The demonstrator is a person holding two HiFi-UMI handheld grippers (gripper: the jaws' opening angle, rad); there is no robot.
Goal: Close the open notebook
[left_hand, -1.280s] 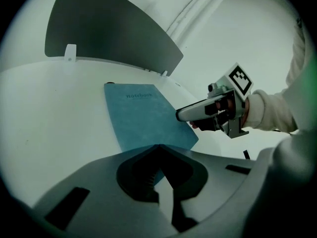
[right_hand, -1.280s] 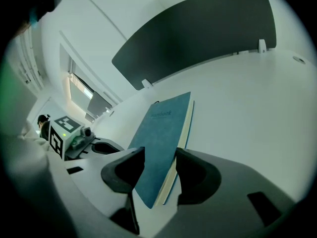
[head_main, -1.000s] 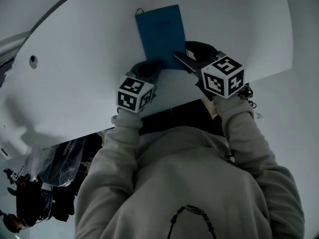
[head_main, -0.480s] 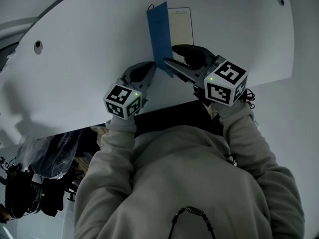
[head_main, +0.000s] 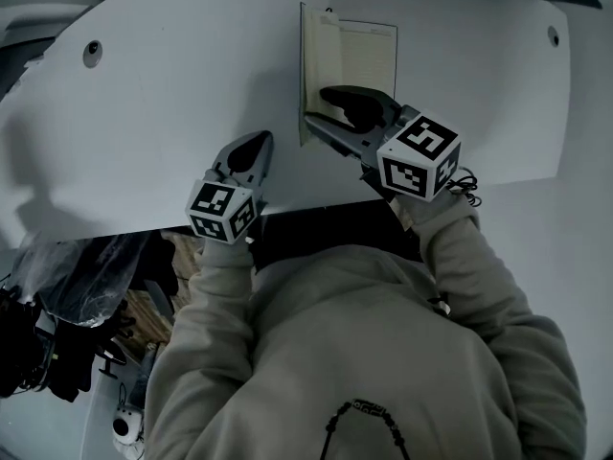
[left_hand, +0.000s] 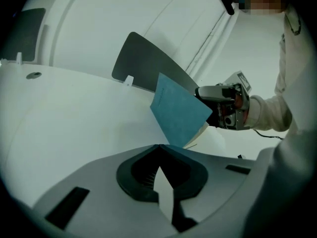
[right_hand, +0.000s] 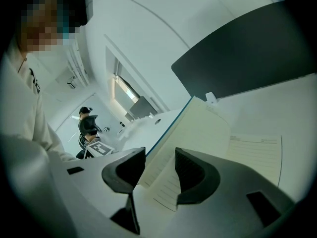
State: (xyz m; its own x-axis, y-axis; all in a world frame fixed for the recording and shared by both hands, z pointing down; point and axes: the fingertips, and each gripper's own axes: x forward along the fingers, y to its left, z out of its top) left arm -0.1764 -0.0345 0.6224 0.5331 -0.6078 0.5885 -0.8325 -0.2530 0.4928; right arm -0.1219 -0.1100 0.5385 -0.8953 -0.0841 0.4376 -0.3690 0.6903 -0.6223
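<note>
White tabletop (head_main: 163, 103) seen from above, with a blue notebook (head_main: 350, 65) lying at its far middle. The notebook is open. Its lined page (right_hand: 255, 150) lies flat on the right. Its cover (left_hand: 179, 114) is raised on the left, nearly upright: edge-on in the head view, tilted in the left gripper view. The right gripper (head_main: 318, 106) reaches in from the near right over the notebook's near edge. Its jaws are spread apart, close to the cream inner face of the raised cover, not clamped on it. The left gripper (head_main: 257, 145) is low over the tabletop to the near left of the notebook, apart from it. Its jaws are pressed together with nothing between them.
</note>
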